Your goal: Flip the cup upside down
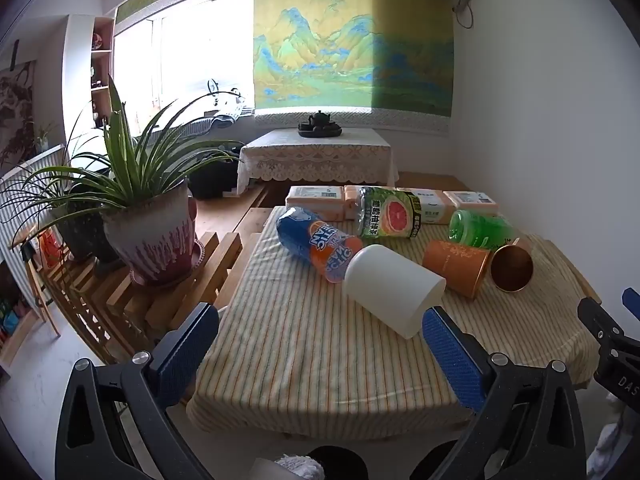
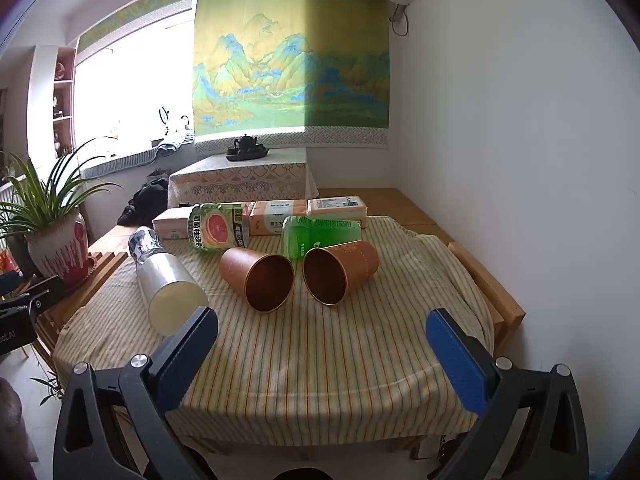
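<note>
Two orange paper cups lie on their sides on the striped tablecloth (image 2: 312,360), mouths toward me: the left cup (image 2: 260,278) and the right cup (image 2: 340,272). They also show in the left wrist view, the left cup (image 1: 456,266) and the right cup (image 1: 512,268). A white cup (image 1: 394,288) lies on its side and also shows in the right wrist view (image 2: 172,294). My left gripper (image 1: 320,334) is open and empty, just in front of the white cup. My right gripper (image 2: 322,342) is open and empty, in front of the orange cups.
A blue-orange bottle (image 1: 316,242), a grapefruit drink pack (image 1: 388,212), a green bottle (image 1: 478,228) and tissue packs (image 1: 316,198) lie at the back of the table. Potted plants (image 1: 152,232) stand on a wooden rack to the left. A white wall is on the right.
</note>
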Action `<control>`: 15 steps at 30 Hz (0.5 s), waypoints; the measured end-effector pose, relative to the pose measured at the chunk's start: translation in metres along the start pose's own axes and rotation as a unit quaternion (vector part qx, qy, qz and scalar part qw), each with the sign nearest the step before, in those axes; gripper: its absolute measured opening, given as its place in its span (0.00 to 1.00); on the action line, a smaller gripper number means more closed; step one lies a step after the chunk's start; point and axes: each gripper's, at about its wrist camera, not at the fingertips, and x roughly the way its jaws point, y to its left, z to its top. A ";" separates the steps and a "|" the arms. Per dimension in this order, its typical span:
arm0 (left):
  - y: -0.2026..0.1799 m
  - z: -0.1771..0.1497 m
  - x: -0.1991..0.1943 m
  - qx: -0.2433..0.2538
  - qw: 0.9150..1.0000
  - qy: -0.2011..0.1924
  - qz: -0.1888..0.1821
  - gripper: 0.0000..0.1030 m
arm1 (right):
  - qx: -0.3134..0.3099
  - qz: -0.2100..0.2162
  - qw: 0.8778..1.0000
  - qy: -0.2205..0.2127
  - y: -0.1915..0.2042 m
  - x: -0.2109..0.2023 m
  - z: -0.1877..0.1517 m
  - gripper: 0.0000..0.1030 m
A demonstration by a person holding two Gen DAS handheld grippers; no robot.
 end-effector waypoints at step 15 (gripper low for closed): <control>0.004 -0.010 0.009 -0.007 1.000 0.005 0.001 1.00 | 0.003 -0.007 1.000 -0.001 0.001 0.003 0.002 0.99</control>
